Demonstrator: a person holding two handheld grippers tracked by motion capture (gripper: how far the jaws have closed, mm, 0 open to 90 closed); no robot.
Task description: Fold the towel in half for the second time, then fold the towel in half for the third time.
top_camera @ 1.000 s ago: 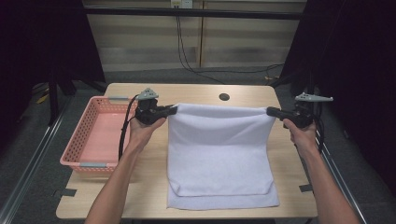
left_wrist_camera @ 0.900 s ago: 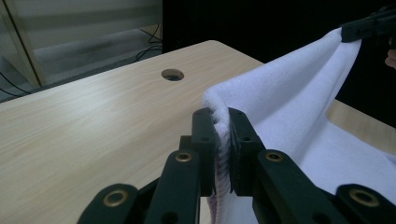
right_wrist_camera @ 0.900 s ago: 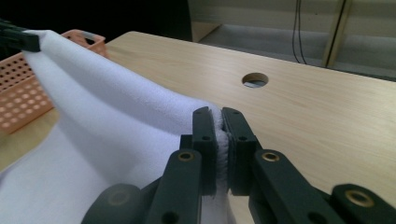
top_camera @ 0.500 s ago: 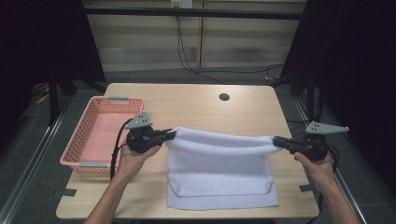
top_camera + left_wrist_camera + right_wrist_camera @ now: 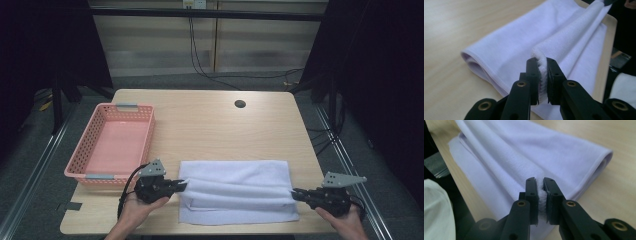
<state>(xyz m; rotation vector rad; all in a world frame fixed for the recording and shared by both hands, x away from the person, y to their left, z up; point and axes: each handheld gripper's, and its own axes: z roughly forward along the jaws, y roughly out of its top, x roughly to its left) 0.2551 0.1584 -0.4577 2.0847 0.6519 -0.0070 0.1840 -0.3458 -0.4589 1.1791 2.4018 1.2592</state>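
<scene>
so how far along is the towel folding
Done: the towel lies doubled over near the table's front edge. In hand: the left tool and right tool each pinch an end of the top edge. Left: letting go, perhaps more folds; the pink basket holds nothing.

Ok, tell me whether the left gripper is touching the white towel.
Touching: in the left gripper view, the left gripper is shut on a bunched edge of the white towel.

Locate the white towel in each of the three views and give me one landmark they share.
High view: the white towel lies folded at the table's near edge, between both grippers.
Left gripper view: the towel runs from the jaws toward upper right, one edge pinched.
Right gripper view: the towel runs from the jaws toward upper left, one edge pinched.
Shared landmark: the wooden table.
</scene>
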